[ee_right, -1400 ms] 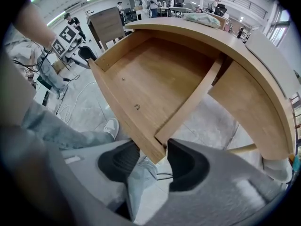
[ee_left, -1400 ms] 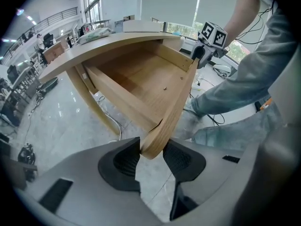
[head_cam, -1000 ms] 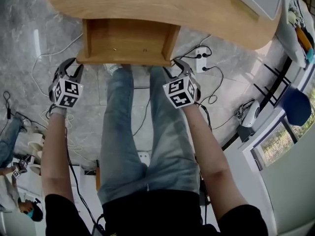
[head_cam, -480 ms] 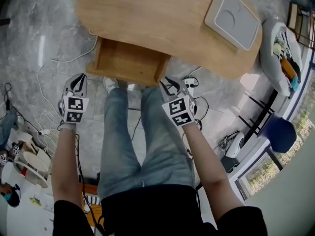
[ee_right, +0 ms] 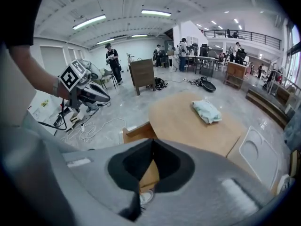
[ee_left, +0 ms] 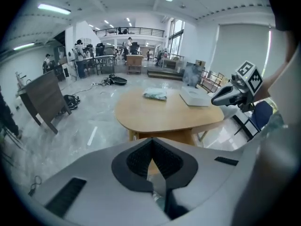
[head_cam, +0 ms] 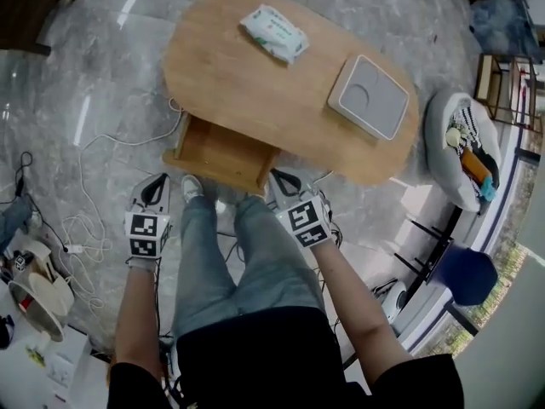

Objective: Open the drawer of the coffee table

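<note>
Drawer (head_cam: 223,153) is open: pulled well out of the bench (head_cam: 255,92) on its near long side, toward the bench's left end. Same light wood as the bench top, plain box, bare wooden floor showing, front edge furthest out (sits slightly skewed in the head view). Bench top is an oval slab with a white wipes pack (head_cam: 272,32) near its far edge and a grey square tray (head_cam: 369,97) toward its right end.

Left gripper (head_cam: 160,181) and right gripper (head_cam: 278,178) both sit off the bench's near side, one either side of the drawer front and neither touching it. Both sets of jaws have just been closing and are now clenched pad to pad with nothing between them. The person's legs (head_cam: 247,262) stand just in front of the drawer.
</note>
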`<state>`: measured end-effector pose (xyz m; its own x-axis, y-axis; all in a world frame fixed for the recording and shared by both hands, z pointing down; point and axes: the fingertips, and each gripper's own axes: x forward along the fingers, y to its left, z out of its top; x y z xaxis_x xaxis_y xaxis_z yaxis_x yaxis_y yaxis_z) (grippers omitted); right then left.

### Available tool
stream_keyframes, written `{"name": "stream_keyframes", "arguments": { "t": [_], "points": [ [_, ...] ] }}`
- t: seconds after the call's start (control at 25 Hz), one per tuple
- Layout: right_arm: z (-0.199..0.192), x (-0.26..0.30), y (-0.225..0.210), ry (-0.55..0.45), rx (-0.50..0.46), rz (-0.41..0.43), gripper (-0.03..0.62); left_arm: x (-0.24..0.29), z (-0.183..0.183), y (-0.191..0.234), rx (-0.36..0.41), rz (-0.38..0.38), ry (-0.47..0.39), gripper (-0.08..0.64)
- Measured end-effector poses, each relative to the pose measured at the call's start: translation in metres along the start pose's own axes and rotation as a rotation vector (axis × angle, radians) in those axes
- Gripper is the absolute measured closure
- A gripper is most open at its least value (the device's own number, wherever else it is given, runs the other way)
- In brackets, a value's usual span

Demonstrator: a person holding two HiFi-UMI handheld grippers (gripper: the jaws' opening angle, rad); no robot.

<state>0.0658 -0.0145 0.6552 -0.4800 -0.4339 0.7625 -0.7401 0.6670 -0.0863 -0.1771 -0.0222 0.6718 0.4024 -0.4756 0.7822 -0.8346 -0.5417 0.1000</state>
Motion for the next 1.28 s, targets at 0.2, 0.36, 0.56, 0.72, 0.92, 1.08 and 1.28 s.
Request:
{"name": "stream_keyframes", "arguments": {
  "t": [0.2, 0.36, 0.56, 0.72, 0.92, 1.08, 1.28],
  "points": [
    [0.046, -0.040, -0.001, -0.062, -0.032, -0.001, 0.595, -0.044, 0.045, -0.006, -0.078, 0.052, -0.095, 0.546],
    [0.077, -0.071, 0.008, -0.109, -0.027, 0.020, 0.595, -0.084, 0.083, -0.013, -0.105, 0.083, -0.168, 0.546],
    [0.127, -0.111, 0.013, -0.179, -0.033, 0.041, 0.595, -0.135, 0.129, -0.023, -0.124, 0.100, -0.256, 0.546],
    [0.165, -0.154, 0.020, -0.244, -0.035, 0.046, 0.595, -0.181, 0.158, -0.037, -0.101, 0.126, -0.310, 0.546],
    [0.210, -0.201, 0.037, -0.332, -0.076, 0.050, 0.595, -0.228, 0.192, -0.054, -0.081, 0.119, -0.377, 0.546],
    [0.242, -0.235, 0.049, -0.403, -0.089, 0.048, 0.595, -0.262, 0.222, -0.065, -0.048, 0.116, -0.425, 0.546],
    [0.277, -0.264, 0.058, -0.466, -0.102, 0.028, 0.595, -0.298, 0.256, -0.074, -0.015, 0.095, -0.488, 0.545]
  ]
}}
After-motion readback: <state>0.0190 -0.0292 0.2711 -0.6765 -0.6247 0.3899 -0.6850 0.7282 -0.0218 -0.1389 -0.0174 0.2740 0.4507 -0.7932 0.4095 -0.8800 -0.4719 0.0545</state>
